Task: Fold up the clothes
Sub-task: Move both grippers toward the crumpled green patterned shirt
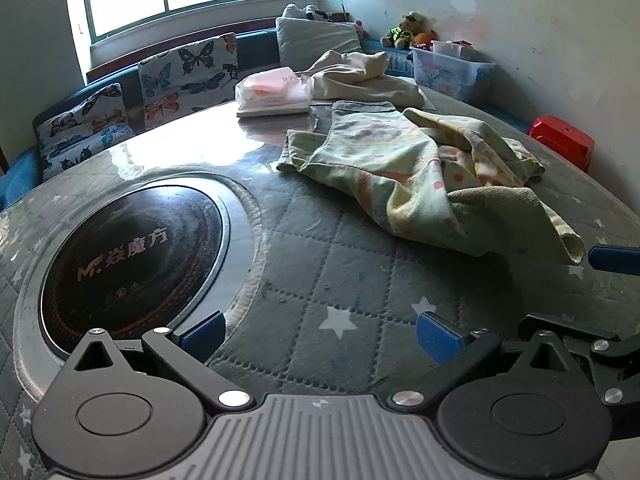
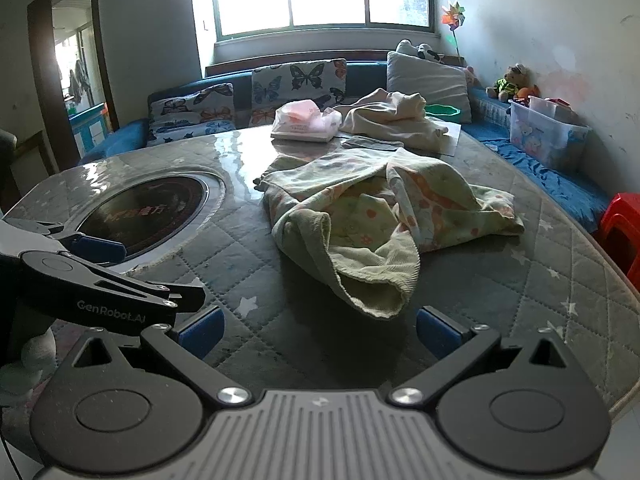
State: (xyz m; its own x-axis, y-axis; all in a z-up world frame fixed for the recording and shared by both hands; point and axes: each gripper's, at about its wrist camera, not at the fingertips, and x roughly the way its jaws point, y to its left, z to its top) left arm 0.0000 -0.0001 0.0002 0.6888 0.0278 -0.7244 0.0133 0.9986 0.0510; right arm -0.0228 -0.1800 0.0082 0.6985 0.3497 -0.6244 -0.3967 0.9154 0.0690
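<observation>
Both claws — left gripper (image 1: 320, 334) and right gripper (image 2: 320, 330) — hover with jaws spread and empty over the table's (image 2: 520, 320) near edge. A crumpled floral garment (image 2: 372, 216) lies mid-table, a cream garment (image 2: 396, 120) heaped toward the far edge. Risk: a pinch catching several bunched layers, dragging the heap askew.

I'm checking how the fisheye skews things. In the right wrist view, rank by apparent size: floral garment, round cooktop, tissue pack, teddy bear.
1. Floral garment
2. Round cooktop, partly hidden by the left gripper
3. Tissue pack
4. Teddy bear, far back, so it looks smaller
</observation>
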